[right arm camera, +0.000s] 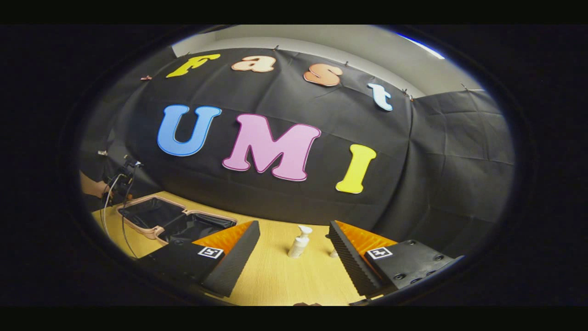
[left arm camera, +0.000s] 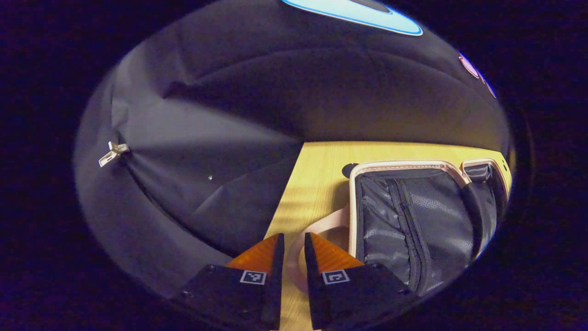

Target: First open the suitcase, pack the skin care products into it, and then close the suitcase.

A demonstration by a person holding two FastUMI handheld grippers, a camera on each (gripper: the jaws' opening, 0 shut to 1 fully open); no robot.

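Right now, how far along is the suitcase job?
Done: the suitcase lies open on the table, its dark lining bare as far as it shows. In hand: nothing gripped. The right gripper faces a white pump bottle with jaws wide. The left gripper sits by the suitcase handle, jaws nearly together, holding nothing. Left: pack the bottle and a small item beside it, then close.
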